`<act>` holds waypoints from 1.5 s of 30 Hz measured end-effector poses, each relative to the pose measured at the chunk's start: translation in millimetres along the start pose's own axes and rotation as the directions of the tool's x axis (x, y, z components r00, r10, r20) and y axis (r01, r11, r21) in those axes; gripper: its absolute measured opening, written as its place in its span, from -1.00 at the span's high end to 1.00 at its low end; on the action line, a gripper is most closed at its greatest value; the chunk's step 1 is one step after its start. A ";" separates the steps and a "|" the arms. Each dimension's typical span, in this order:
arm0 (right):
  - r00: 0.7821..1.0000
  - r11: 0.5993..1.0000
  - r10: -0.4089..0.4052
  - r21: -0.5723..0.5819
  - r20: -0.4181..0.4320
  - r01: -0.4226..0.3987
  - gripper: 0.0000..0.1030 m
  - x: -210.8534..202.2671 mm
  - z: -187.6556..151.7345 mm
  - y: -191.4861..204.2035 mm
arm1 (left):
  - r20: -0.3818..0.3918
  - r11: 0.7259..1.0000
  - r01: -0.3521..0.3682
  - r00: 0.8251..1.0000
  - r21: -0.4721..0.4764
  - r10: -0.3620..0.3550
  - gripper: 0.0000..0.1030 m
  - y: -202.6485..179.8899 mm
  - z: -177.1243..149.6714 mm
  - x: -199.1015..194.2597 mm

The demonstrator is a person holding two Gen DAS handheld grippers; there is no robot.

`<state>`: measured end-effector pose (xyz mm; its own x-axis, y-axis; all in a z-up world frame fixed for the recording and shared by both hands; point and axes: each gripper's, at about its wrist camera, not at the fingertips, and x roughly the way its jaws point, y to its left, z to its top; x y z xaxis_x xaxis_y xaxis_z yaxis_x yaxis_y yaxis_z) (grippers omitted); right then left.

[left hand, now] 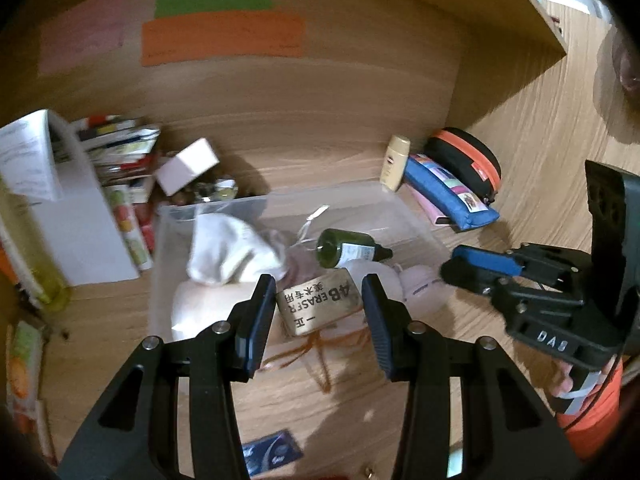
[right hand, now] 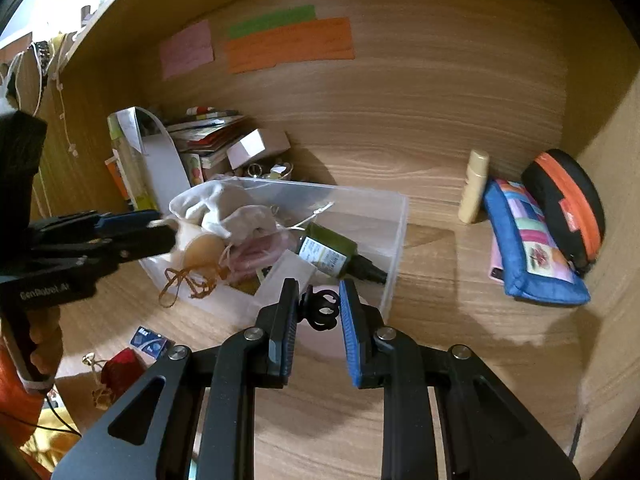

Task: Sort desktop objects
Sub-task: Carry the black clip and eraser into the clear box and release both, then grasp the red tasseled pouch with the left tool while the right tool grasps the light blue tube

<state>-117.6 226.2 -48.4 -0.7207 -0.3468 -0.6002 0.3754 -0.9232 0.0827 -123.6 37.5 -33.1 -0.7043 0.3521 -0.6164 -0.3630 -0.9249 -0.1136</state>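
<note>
Pads of the left gripper (left hand: 320, 312) are pressed against a tan block eraser printed "4B ERASER" (left hand: 318, 307), held above the near end of a clear plastic bin (left hand: 412, 216). A small black plastic hair claw clip (right hand: 320, 309) is pinched between the nearly closed fingers of the right gripper (right hand: 319, 309), with a dark green dropper bottle (right hand: 334, 255) lying in the bin just beyond it.

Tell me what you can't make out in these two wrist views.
- Eraser, left wrist view: the left gripper fingers cover its sides.
- Hair clip, right wrist view: partly hidden between the right gripper pads.
- Clear bin contents: lower items buried under the white pouch.
- Green bottle label: too small.
</note>
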 end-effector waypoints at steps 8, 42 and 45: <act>0.999 1.000 -0.006 -0.009 -0.033 0.005 0.63 27.6 6.7 -1.1 | -0.042 1.000 -0.011 0.999 0.015 0.012 0.14 -5.2 0.2 35.8; 0.995 0.994 -0.103 -0.040 0.007 0.103 -0.99 -41.2 -38.7 40.5 | -0.068 0.988 -0.151 0.987 -0.031 0.148 -0.92 26.0 -67.3 -52.5; 0.996 0.996 -0.086 -0.032 -0.020 0.085 -0.99 -42.2 -51.4 46.0 | -0.110 0.989 -0.137 0.985 -0.049 0.131 -0.92 28.4 -84.9 -53.2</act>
<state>-40.0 206.9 -60.1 -0.7387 -0.2631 -0.6206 0.3314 -0.9435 0.0055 -44.7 -19.7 -69.7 -0.6746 0.2100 -0.7077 -0.2326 -0.9703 -0.0662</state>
